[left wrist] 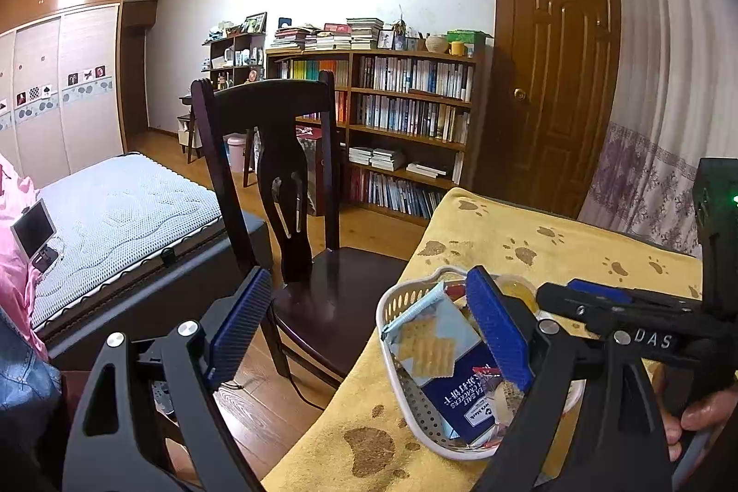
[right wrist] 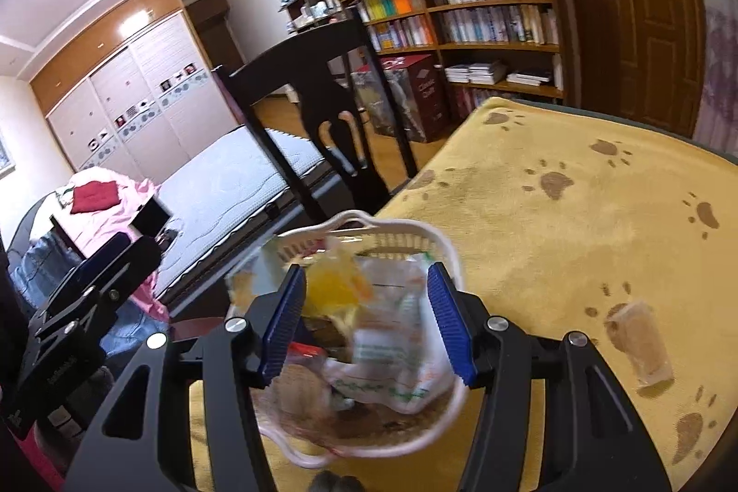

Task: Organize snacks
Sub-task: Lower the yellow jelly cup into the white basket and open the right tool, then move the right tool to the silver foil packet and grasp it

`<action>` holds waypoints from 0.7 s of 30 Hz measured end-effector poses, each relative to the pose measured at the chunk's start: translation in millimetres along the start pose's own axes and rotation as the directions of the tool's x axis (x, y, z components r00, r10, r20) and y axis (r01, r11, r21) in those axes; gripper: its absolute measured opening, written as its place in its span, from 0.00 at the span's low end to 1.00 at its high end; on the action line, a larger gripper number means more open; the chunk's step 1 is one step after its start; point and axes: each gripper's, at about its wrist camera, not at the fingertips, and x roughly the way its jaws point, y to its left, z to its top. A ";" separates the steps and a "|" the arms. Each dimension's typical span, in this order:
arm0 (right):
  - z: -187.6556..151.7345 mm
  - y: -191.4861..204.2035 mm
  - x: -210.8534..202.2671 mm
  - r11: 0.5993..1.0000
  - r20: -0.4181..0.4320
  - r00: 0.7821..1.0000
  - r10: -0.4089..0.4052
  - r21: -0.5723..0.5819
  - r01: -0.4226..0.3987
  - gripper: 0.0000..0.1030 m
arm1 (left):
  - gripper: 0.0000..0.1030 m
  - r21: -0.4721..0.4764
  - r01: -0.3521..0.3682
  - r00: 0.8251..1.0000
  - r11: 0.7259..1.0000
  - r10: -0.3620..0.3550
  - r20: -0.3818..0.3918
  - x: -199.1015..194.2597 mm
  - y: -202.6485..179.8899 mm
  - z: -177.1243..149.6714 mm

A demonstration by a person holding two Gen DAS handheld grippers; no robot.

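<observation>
Left tongs (left wrist: 369, 326): blue-padded fingers spread wide, nothing between them, left finger out over the dark wooden chair (left wrist: 295, 187), right finger over the basket.

White perforated plastic basket (left wrist: 406, 395) sits at the near-left edge of the desk, on the yellow paw-print cloth (left wrist: 530, 234). Inside: blue cracker box (left wrist: 456, 395), pale cracker packet (left wrist: 429, 340), other wrappers, blurred.

Right tongs (right wrist: 366, 323): open wide, hovering above the basket (right wrist: 401, 224), gripping nothing. Yellow-orange wrapped snack (right wrist: 332, 289) and a white-green packet (right wrist: 392, 353) lie in the basket between the fingers.

Right of the basket, apart from it: small clear-wrapped tan snack (right wrist: 639, 346) lying on the cloth.
</observation>
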 end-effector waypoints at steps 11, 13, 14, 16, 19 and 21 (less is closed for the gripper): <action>-17.7 -55.9 -9.4 0.984 0.002 0.989 -0.150 0.093 0.149 0.54 | 0.91 0.021 0.016 1.000 1.000 -0.016 0.015 -8.6 -9.8 -0.9; -20.7 -69.5 -15.1 0.978 0.002 0.985 -0.174 0.118 0.173 0.54 | 0.91 0.032 0.023 1.000 0.999 -0.024 0.012 -9.5 -14.4 -0.8; -23.7 -79.1 -20.3 0.973 0.004 0.981 -0.192 0.132 0.190 0.54 | 0.91 0.037 0.027 1.000 0.999 -0.028 0.013 -10.4 -17.2 -0.6; -27.8 -93.6 -27.5 0.963 0.002 0.975 -0.222 0.157 0.219 0.54 | 0.91 0.047 0.034 0.999 0.998 -0.035 0.013 -11.2 -22.6 -0.9; -35.4 -114.9 -37.7 0.949 -0.003 0.966 -0.258 0.189 0.254 0.54 | 0.91 0.068 0.047 0.999 0.997 -0.048 0.012 -13.4 -32.2 -1.5; -40.5 -127.9 -44.2 0.938 -0.009 0.959 -0.283 0.206 0.279 0.54 | 0.92 0.083 0.055 0.998 0.995 -0.056 0.011 -14.9 -38.3 -2.7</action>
